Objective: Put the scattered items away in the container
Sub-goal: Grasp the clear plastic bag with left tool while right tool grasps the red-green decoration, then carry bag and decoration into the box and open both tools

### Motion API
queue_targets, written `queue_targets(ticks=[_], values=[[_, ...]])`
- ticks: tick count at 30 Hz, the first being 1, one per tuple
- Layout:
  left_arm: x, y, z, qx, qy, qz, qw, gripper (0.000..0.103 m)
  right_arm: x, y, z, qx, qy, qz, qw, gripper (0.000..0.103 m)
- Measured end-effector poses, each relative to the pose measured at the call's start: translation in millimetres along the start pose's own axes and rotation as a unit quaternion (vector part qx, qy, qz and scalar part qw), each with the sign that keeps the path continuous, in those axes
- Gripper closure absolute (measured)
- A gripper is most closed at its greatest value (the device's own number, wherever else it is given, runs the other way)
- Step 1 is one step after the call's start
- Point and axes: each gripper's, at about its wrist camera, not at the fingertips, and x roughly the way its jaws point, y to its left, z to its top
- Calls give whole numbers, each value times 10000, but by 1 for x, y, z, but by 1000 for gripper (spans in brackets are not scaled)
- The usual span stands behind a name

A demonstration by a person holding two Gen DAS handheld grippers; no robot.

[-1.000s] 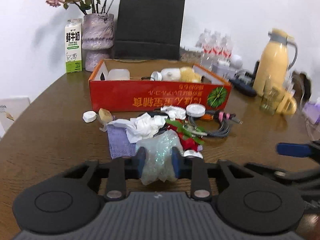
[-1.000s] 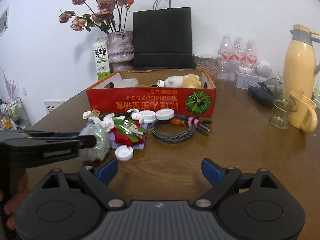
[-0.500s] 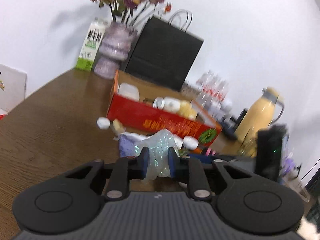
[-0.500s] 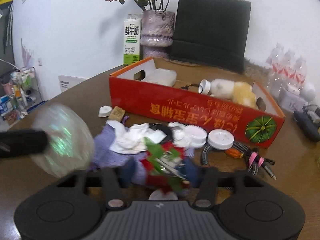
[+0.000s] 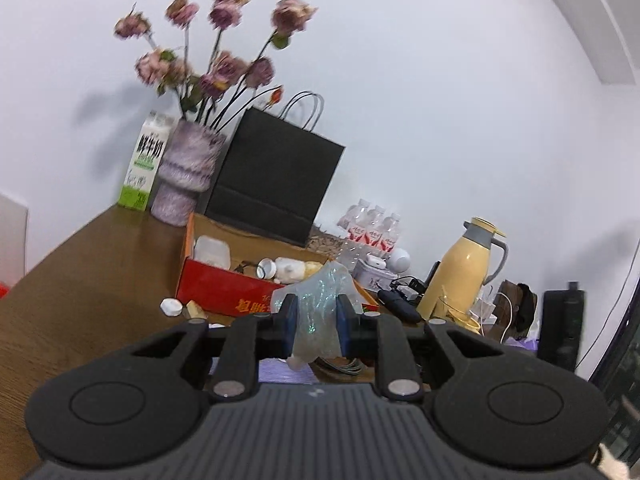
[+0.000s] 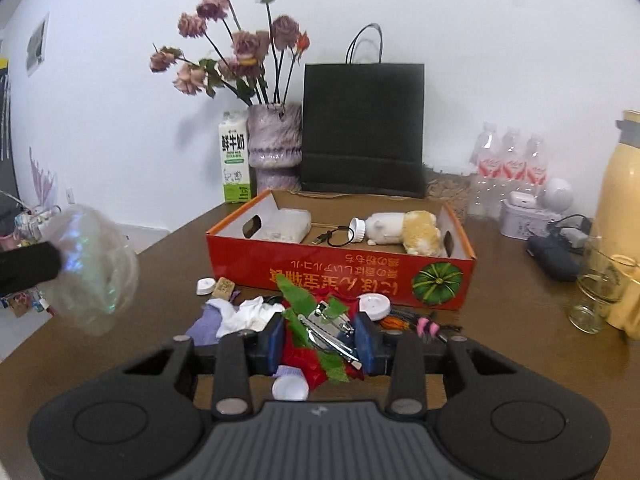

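Observation:
My left gripper (image 5: 316, 316) is shut on a crumpled iridescent plastic bag (image 5: 322, 292), held up off the table in front of the red cardboard box (image 5: 216, 286). In the right wrist view the same bag (image 6: 92, 268) hangs at the far left, out to the side of the box (image 6: 320, 276). My right gripper (image 6: 320, 340) is closing on a red and green leafy decoration (image 6: 298, 356) with a metal clip. Both blue pads press its sides, just above the pile. The box holds a white plastic case, a cable and a small plush toy.
Before the box lie a white tissue (image 6: 248, 314), a purple cloth (image 6: 204, 326), white caps (image 6: 205, 285), a round lid (image 6: 374, 306) and a coiled cable (image 6: 424, 326). Behind stand a vase, milk carton and black bag (image 6: 362, 128). A glass (image 6: 596, 296) and yellow jug are at right.
The left gripper rose and tilted up, carrying the bag off the pile. The right gripper moved in over the pile from wide open and closed around the red and green decoration.

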Motion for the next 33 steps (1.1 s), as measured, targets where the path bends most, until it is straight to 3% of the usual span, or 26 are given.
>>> queue_targets(ticks=[6,12,19,28,33], values=[[-11,-31,-13,441,83,280,9986,82,-40,-5,-22,89,-12,93,9999,68],[-12,-48,-43,627,477,700,9944,83,-71,-15,-44,257,43,49,9996,68],[-11,-59,-47,719,662,912,9910,82,-101,-22,-61,452,46,167,9988,68],[6,-33,-50,410,895,1294,9867,82,-79,-25,-63,457,272,292,9982,67],[45,-19,-9,606,640,1221,9886,82,-41,-29,-26,306,255,704,9967,67]])
